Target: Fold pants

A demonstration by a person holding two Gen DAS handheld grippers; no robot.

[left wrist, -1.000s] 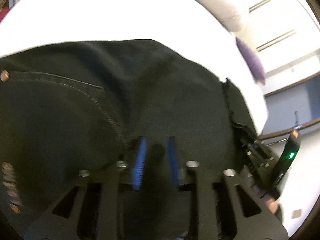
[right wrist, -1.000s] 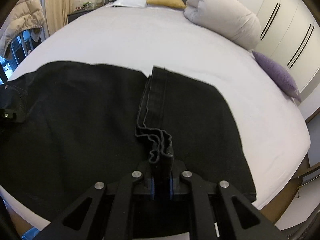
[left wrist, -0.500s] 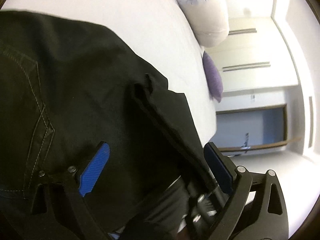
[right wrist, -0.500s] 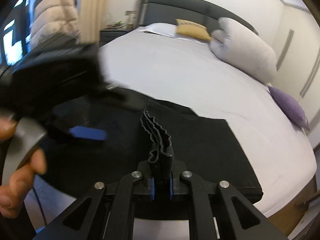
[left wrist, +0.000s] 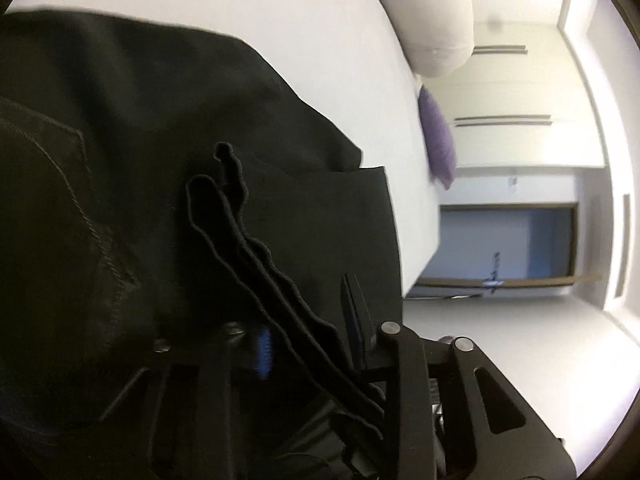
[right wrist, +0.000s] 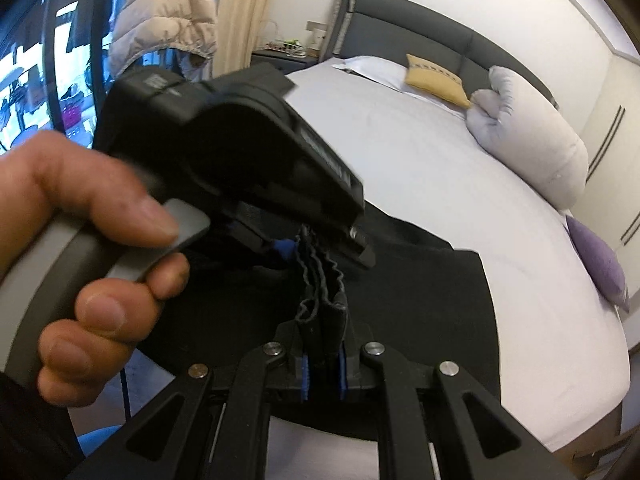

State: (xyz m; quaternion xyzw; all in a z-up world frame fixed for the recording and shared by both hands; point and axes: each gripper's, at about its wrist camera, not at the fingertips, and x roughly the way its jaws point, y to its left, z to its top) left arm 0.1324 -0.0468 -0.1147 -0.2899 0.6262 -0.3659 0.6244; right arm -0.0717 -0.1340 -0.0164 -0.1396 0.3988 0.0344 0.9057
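Observation:
Black pants point(right wrist: 420, 304) lie on the white bed point(right wrist: 440, 184). My right gripper point(right wrist: 322, 368) is shut on their bunched, layered hem point(right wrist: 320, 300) and holds it raised off the bed. A hand point(right wrist: 80, 240) holds my left gripper point(right wrist: 320, 248) just beyond, at the same hem. In the left wrist view the hem point(left wrist: 256, 264) runs between the left gripper's point(left wrist: 308, 332) jaws, which are closing with the pads against the cloth. A stitched pocket point(left wrist: 60, 208) shows at the left.
A rolled grey duvet point(right wrist: 532, 148), a purple cushion point(right wrist: 600, 264) and a yellow pillow point(right wrist: 432, 80) lie along the bed's far side by the dark headboard point(right wrist: 420, 40). White wardrobes point(left wrist: 520, 80) stand beyond. A beige puffer jacket point(right wrist: 168, 12) hangs at the left.
The right gripper carried the bunched hem up and over towards the left gripper. The left gripper opened wide, turned, then closed around that hem.

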